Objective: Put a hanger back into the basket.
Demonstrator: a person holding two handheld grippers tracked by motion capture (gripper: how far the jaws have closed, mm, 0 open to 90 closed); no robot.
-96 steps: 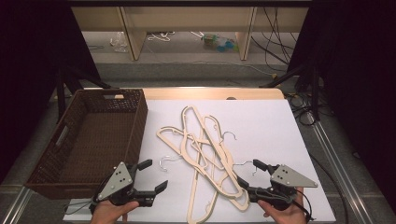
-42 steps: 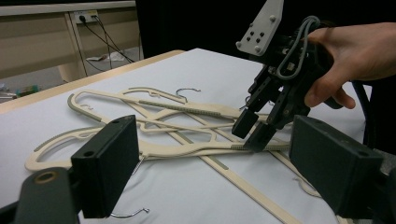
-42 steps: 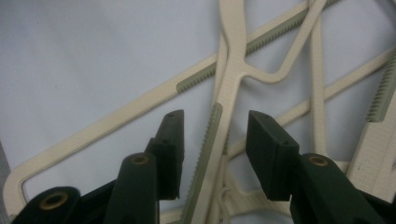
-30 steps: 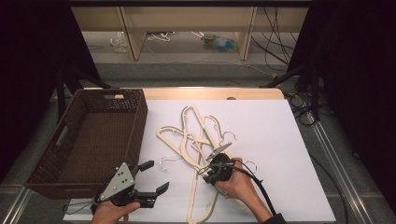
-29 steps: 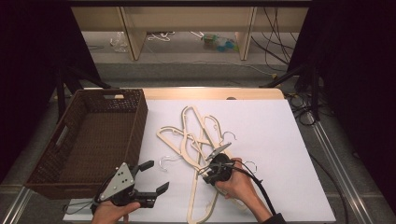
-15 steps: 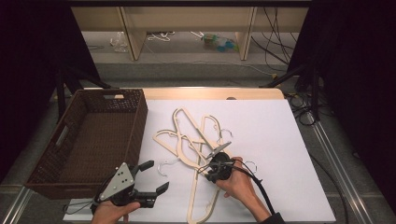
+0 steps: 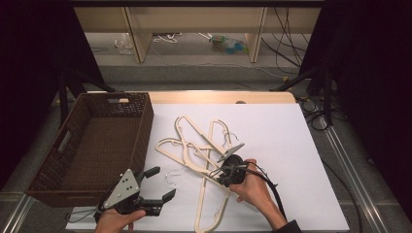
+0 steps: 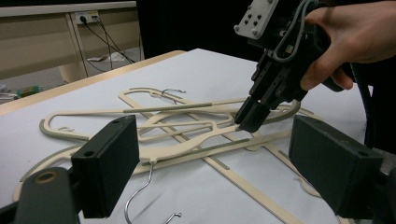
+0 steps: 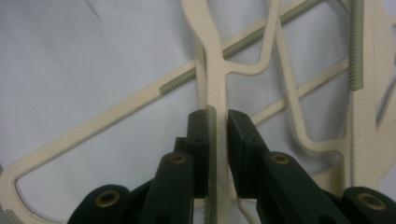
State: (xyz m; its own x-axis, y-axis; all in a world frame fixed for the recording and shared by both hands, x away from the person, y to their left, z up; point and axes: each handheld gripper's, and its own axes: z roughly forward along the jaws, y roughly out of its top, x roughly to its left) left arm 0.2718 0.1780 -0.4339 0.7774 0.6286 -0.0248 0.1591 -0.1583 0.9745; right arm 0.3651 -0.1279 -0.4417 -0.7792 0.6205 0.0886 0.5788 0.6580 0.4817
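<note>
Basket (image 7: 87, 145) of brown wicker holds nothing; hangers (image 7: 199, 150) lie beside it.

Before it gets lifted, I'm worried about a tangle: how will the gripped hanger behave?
The hanger is thin and flat, so probably light and slightly springy. It overlaps other hangers, so lifting may drag them. The right gripper pinches a narrow bar, so it may swing.
</note>
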